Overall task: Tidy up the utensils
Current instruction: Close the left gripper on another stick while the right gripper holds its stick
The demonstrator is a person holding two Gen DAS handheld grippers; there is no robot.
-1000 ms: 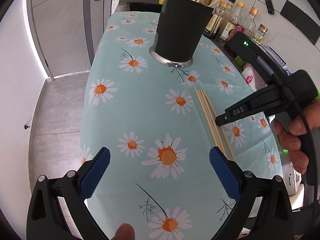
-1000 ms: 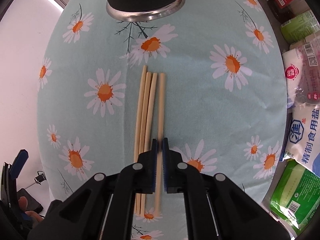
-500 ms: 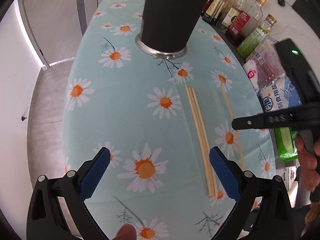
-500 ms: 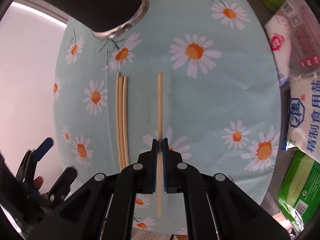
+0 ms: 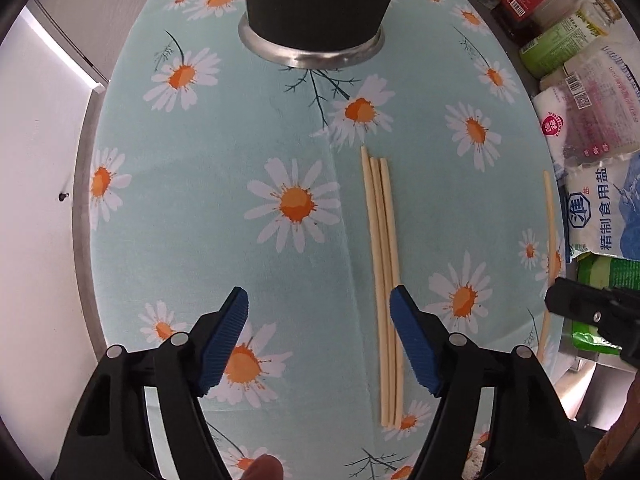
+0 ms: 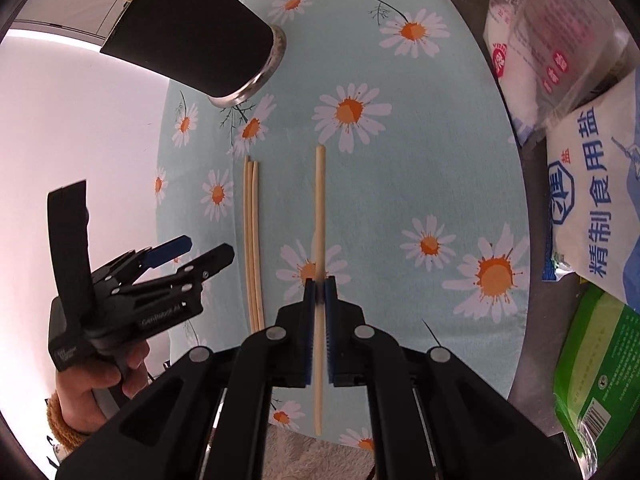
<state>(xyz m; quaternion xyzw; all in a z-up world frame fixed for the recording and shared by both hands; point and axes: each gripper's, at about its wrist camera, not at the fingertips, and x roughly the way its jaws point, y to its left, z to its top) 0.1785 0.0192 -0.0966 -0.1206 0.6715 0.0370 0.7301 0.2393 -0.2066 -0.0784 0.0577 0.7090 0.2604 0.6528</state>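
Now left wrist view: left gripper (image 5: 318, 314) spread wide, holding nothing, over the daisy tablecloth (image 5: 224, 152); three chopsticks (image 5: 383, 264) lie together, long axis running away toward the black holder (image 5: 316, 4), just inside the right-hand finger. Right wrist view: right gripper (image 6: 319, 292) clamped on a single chopstick (image 6: 319, 208), lifted, pointing forward; holder (image 6: 192, 36) sits ahead-left, already holding sticks. Salt bags (image 6: 592, 184) crowd the right edge.

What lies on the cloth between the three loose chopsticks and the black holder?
Only bare daisy tablecloth separates the three chopsticks from the black holder, seen in the left wrist view.
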